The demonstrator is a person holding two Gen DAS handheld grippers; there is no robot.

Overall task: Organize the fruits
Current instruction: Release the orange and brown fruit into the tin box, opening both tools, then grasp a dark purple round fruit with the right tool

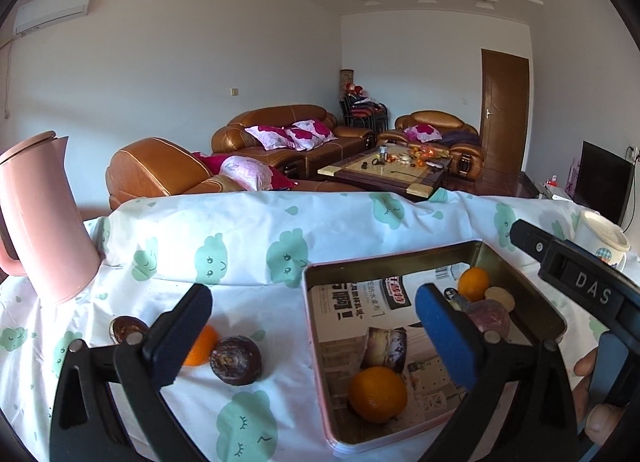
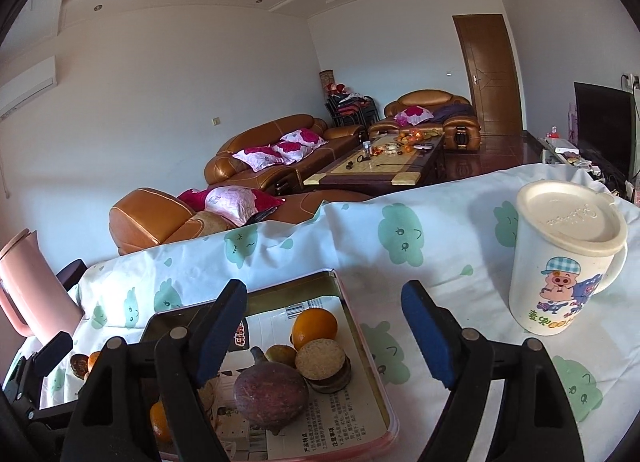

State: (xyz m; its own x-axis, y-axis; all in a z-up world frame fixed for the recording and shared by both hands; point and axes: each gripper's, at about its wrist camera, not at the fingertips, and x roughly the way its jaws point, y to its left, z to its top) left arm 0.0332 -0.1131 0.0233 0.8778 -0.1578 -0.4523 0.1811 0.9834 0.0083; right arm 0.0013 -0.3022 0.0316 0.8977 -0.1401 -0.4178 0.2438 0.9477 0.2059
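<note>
Both gripper jaws gape; mangosteen [image 2: 271,399] lies between the right gripper's [image 2: 325,332] fingers

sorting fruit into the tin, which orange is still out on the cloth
The orange behind the left tongs' finger, beside the dark round fruit; the other two lie inside the tin.

A tray [image 1: 516,274] sits at lower right of the left wrist view, holding several fruits [image 1: 377,394]. Left of it, two more fruits [image 1: 235,360] lie on the desk [image 1: 248,262]. A jug [image 1: 44,222] stands far left, a mug [image 2: 568,262] right of the tray.
</note>
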